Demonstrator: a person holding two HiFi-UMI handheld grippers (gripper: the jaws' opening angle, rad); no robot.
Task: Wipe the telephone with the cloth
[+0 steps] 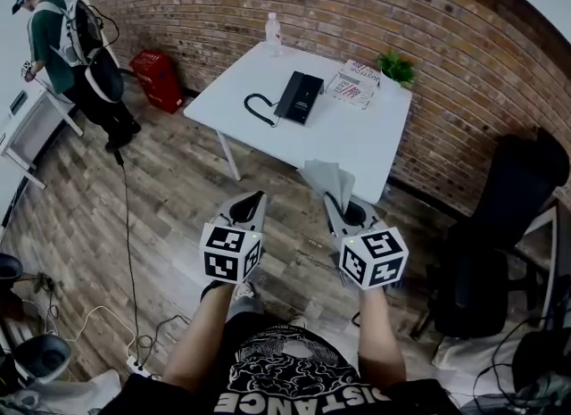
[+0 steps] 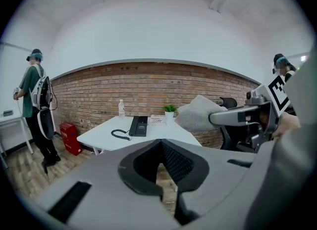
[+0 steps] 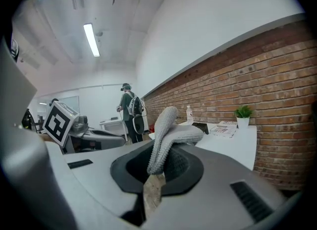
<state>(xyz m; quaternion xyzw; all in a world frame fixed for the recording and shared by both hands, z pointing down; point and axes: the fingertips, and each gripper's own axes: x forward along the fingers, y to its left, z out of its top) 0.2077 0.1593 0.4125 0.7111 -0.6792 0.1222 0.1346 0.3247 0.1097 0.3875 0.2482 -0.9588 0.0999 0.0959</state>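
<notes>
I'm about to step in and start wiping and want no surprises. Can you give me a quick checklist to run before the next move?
1. Grey knitted cloth held in the right hand-held gripper: ok, jaws shut on it.
2. Left hand-held gripper free: ok, jaws together, nothing between them.
3. Black desk telephone within reach: not ok, the white table stands well ahead of both grippers.
4. Clear plastic bottle and small green potted plant apart from the telephone: ok.
5. Handset seated: cannot tell.

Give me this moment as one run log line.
phase: wiping not started | right tool: shut on grey knitted cloth | left tool: shut, empty | black corded telephone: untouched on white table
</notes>
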